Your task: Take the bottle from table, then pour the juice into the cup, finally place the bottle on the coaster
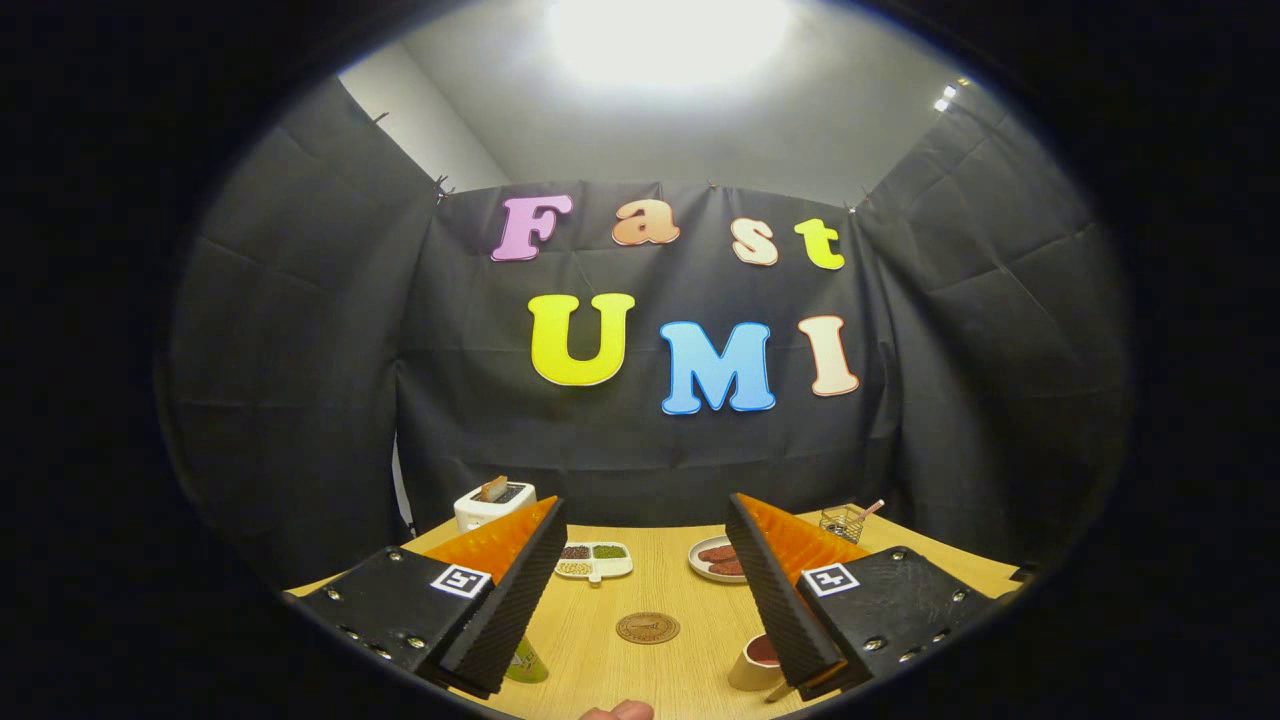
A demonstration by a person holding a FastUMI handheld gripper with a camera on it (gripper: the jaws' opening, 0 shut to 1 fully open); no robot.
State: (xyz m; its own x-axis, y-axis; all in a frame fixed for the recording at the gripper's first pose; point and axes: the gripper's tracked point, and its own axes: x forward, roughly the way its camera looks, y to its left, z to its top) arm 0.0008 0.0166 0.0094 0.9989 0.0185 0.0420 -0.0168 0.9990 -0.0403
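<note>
- With its fingers spread wide and nothing between them, gripper (647,585) hangs above the table (690,670), looking across it at the booth wall.
- Bottle (527,662): only a green-labelled bit shows, tucked under the left finger's lower end, standing on the table. Most of it is hidden by that finger, so can't tell the cap or the level inside.
- Cup (757,662): pale, with a reddish inside, on the table right at the lower end of the right finger, partly hidden by it. Can't tell if the red is liquid or just the lining.
- Coaster (648,627): round, brown, flat on the table, in the gap between the fingers, roughly centred. Bottle sits to its left, cup to its right, both apart from it.
- Beyond the coaster: a white divided dish (594,560) with dark, green and tan fillings, near the left finger's tip.
- Plate (712,560) with brownish-red pieces sits by the right finger's tip, partly behind it.
- Far left: white toaster (492,504) with a slice sticking out of the top, at the table's back edge.
- Far right: small wire basket (845,521) with a stick poking out, near the back edge.
- Fingertip (620,711) of a person pokes in nearest the camera, between the fingers' bases.
</note>
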